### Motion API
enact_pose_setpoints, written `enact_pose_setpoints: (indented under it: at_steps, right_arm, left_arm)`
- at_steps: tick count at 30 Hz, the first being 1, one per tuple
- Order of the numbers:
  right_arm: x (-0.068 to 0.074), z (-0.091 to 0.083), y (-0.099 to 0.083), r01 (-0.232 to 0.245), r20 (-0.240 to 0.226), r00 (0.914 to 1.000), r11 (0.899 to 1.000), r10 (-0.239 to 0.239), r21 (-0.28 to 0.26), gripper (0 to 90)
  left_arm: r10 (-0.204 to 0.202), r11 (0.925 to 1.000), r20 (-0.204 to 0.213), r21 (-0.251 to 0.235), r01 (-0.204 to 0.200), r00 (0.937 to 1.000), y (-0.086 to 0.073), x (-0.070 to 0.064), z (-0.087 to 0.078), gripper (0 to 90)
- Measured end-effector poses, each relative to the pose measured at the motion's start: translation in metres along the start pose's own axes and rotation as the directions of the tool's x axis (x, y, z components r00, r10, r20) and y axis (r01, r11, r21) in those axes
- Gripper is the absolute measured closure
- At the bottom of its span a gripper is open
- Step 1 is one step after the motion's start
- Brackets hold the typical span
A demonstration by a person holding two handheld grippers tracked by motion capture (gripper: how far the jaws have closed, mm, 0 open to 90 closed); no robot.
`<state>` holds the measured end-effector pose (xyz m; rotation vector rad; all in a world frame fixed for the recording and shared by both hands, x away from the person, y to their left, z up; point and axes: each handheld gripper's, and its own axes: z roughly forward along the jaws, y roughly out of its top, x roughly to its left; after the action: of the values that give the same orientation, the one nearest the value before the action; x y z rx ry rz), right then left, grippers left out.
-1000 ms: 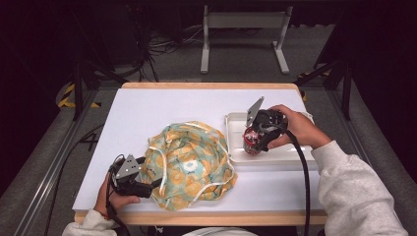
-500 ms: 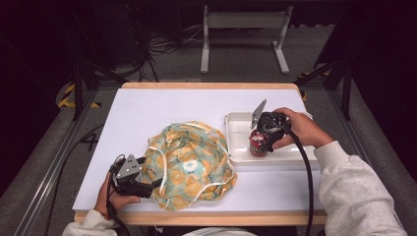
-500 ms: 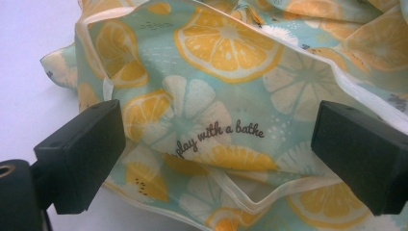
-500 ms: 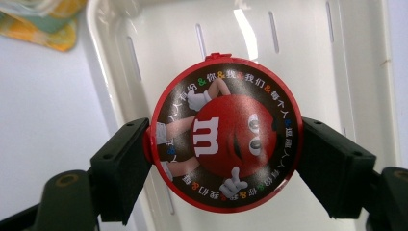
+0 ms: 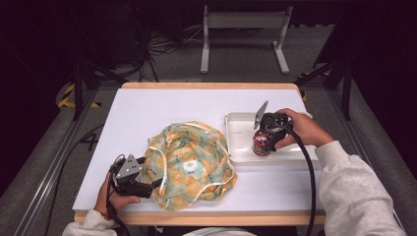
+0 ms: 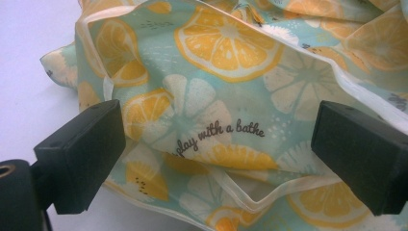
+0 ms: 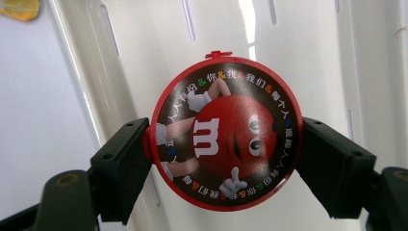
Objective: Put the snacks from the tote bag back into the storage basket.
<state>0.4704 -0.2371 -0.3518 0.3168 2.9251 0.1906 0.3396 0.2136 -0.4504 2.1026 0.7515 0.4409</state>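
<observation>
Candy tin (image 7: 226, 132), round, red-rimmed, cartoon face on the lid, sits pinched between the jaws of my right gripper (image 7: 226, 159), one jaw pressed to each side of its rim. In the high view the tin (image 5: 260, 143) is over the white tray (image 5: 236, 129) at the table's right; whether it rests on the tray floor or hangs just above it I cannot tell from here. My right hand (image 5: 302, 129) comes in from the right edge, forearm angled across the table corner, wrist bent so the gripper (image 5: 263, 140) points steeply down into the tray. My left hand (image 5: 115, 196) lies low at the near left edge of the table (image 5: 147, 108), holding the left gripper (image 5: 147, 184) roughly level and aimed rightward at the lemon-print cloth bag (image 5: 189, 164). Its jaws stand spread wide, the bag's fabric (image 6: 216, 115) and pale piping lying between them, not clamped. Bag heaped mid-table, just beside the tray.
</observation>
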Motion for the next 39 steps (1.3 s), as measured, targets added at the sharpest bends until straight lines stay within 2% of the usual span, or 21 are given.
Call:
enact_pose_setpoints:
  at_steps: [10, 15, 33, 39]
  right_arm:
    - [-0.0001, 0.0008, -0.0047, -0.016, -0.001, 0.9999, 1.0, 0.016, -0.013, 23.6]
    - [-0.0002, 0.0011, -0.0092, -0.039, -0.01, 0.9992, 0.998, 0.038, -0.043, 23.5]
    - [0.002, 0.0007, -0.0103, -0.042, 0.002, 0.9991, 0.998, 0.042, -0.043, 23.4]
    - [0.004, 0.0002, -0.0071, -0.026, 0.007, 0.9996, 0.999, 0.027, -0.024, 23.5]
  left_arm:
    - [-0.001, 1.0, 0.001, 0.0, 0.001, 1.0, 0.0002, -0.0003, 0.0002, 5.5]
    - [0.001, 1.0, 0.001, 0.0, -0.001, 1.0, 0.0005, -0.0003, 0.0007, 5.5]
    - [0.002, 1.0, 0.006, -0.007, -0.002, 1.0, 0.0006, 0.0019, 0.0008, 5.6]
    - [-0.006, 0.9997, 0.01, -0.022, 0.006, 0.9999, 0.0005, 0.0042, 0.0007, 5.6]
